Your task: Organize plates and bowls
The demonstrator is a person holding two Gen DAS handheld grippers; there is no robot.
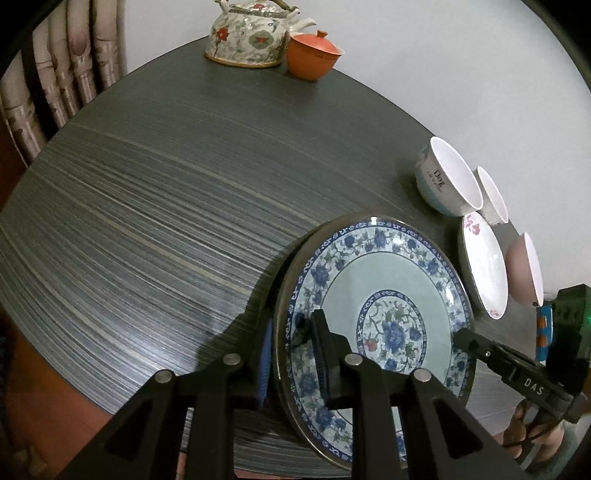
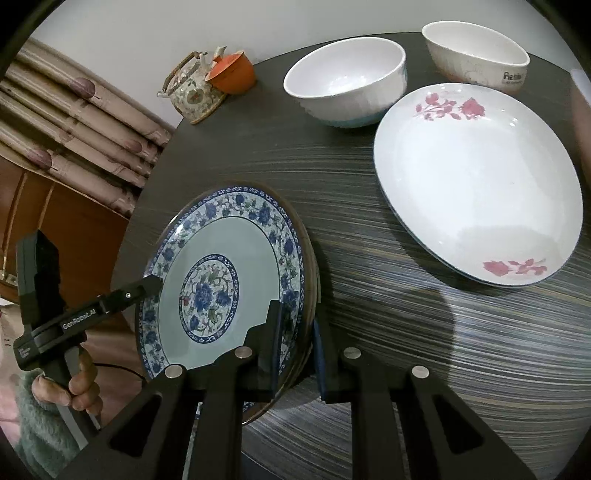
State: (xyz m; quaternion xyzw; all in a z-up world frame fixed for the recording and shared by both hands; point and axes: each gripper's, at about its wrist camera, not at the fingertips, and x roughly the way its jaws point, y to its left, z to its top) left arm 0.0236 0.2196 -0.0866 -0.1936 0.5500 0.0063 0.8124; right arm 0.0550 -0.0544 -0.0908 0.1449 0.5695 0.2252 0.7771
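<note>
A blue-and-white floral plate (image 1: 373,317) is held between both grippers, tilted just above the dark striped table (image 1: 147,192) near its front edge. My left gripper (image 1: 291,332) is shut on the plate's left rim, one pad on top and one beneath. My right gripper (image 2: 297,332) is shut on the opposite rim of the same plate (image 2: 221,266). Each wrist view shows a finger of the other gripper on the far rim: the right one's finger (image 1: 480,347) and the left one's finger (image 2: 140,288). The plate's edge looks layered in the right wrist view.
A white plate with pink flowers (image 2: 476,184) lies right of the held plate. Behind it stand a white bowl (image 2: 347,81) and a lettered bowl (image 2: 476,51); a pink bowl (image 1: 524,269) sits beside them. A floral teapot (image 1: 247,33) and an orange lidded cup (image 1: 312,55) stand at the far edge.
</note>
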